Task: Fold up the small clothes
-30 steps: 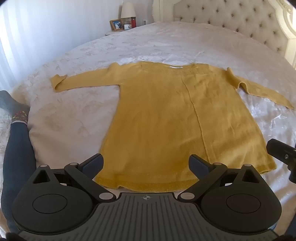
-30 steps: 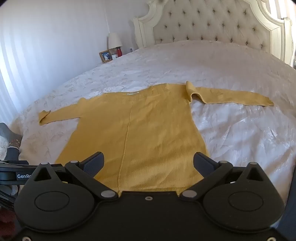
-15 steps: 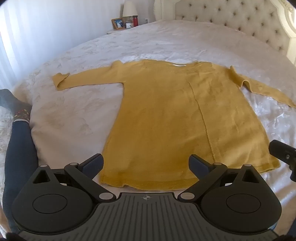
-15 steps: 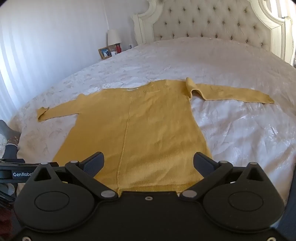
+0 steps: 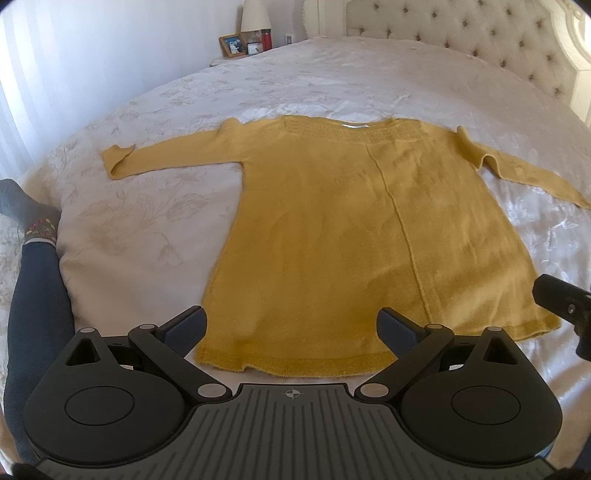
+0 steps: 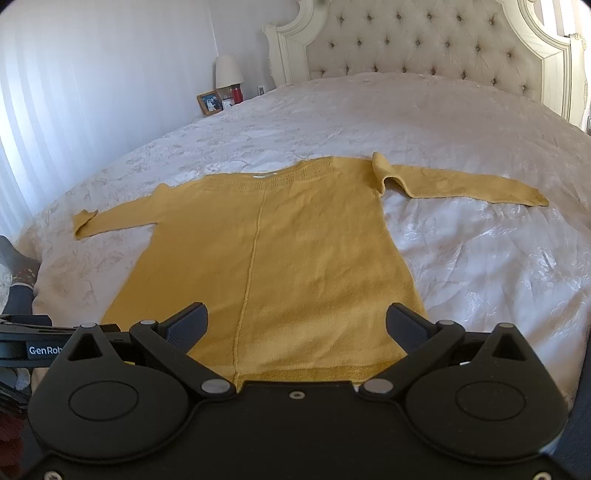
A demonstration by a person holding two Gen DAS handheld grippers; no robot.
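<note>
In the left wrist view, a yellow sweater [image 5: 354,229] lies flat on the bed [image 5: 155,206], neckline toward the headboard [image 5: 458,33] and hem toward the camera, both sleeves spread out sideways. The cuff of the sleeve on the view's left is turned up a little. A raised seam runs down the middle of the body from neckline to hem. The left tongs [image 5: 291,326] stand wide apart with nothing between them, above the hem's near edge; I cannot tell whether they touch the cloth. A leg in dark trousers and a patterned sock [image 5: 33,221] rests at the bed's left edge. A black part of the other tool [image 5: 565,302] pokes in at the right, near the hem corner. On the nightstand beyond the bed stand a lamp [image 5: 255,16], a photo frame [image 5: 231,45] and a red cup [image 5: 266,38]. In the right wrist view, the sweater [image 6: 273,266] again lies spread on the bed [image 6: 480,266], with the right-hand sleeve folded up where it meets the shoulder. The right tongs [image 6: 297,326] are also wide apart and hold nothing, poised over the hem with the seam between the fingers. The lamp [image 6: 229,72], frame [image 6: 209,103] and cup [image 6: 236,93] sit left of the headboard [image 6: 424,40].
</note>
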